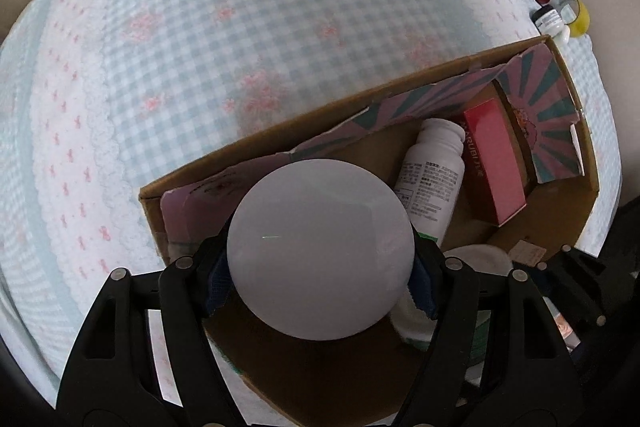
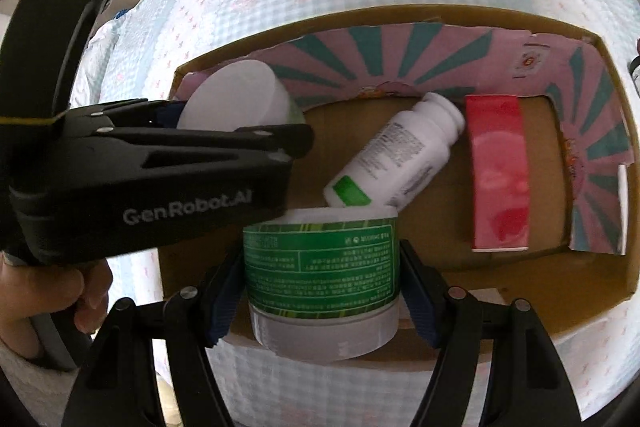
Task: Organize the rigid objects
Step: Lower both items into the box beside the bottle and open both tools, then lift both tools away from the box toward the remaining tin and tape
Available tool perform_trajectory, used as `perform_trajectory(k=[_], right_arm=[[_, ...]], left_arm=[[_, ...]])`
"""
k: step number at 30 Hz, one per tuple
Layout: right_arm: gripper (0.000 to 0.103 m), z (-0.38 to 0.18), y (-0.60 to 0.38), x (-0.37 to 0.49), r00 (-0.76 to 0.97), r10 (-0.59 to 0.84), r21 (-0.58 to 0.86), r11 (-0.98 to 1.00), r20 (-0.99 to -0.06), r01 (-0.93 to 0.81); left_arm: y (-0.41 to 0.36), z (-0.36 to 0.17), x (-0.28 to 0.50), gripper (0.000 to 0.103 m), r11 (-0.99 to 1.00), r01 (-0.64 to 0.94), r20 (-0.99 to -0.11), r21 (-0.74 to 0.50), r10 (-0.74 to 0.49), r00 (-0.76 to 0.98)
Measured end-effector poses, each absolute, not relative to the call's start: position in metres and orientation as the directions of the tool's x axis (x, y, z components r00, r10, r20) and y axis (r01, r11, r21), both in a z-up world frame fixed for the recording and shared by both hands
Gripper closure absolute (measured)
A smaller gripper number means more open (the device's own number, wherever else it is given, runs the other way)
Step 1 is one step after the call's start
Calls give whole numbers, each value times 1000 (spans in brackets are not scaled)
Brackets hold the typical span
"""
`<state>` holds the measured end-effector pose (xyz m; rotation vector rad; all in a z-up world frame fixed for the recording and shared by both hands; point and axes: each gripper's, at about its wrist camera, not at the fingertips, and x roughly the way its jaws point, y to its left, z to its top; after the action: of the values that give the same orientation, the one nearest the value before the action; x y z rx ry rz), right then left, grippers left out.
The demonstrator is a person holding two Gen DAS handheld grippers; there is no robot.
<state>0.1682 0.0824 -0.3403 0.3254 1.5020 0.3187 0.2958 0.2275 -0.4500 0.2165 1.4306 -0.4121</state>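
My right gripper (image 2: 323, 291) pinches a green-labelled jar (image 2: 322, 267) at the near edge of the cardboard box (image 2: 600, 267). My left gripper (image 1: 320, 267) stands spread around a white-lidded tub (image 1: 320, 251) in the box's far-left corner. A white bottle (image 2: 400, 151) and red carton (image 2: 500, 179) lie inside, right of it.

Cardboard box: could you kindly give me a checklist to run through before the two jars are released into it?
1. Right hand-held gripper clamped on green-labelled jar: ok.
2. Left hand-held gripper pads pressing white-lidded jar: cannot tell.
3. White-lidded jar inside the cardboard box outline: ok.
4. Green-labelled jar clear of the near box wall: cannot tell.
5. Green-labelled jar clear of lying white bottle: cannot tell.
6. Red carton out of both jars' way: ok.
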Motion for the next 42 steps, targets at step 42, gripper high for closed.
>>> perform_trajectory(k=[42], right_arm=[[0,-114,0,113,361,220,205,976,-906,-78]], left_arm=[[251,-189,181,0,970,241,-838,-14,-143,526]])
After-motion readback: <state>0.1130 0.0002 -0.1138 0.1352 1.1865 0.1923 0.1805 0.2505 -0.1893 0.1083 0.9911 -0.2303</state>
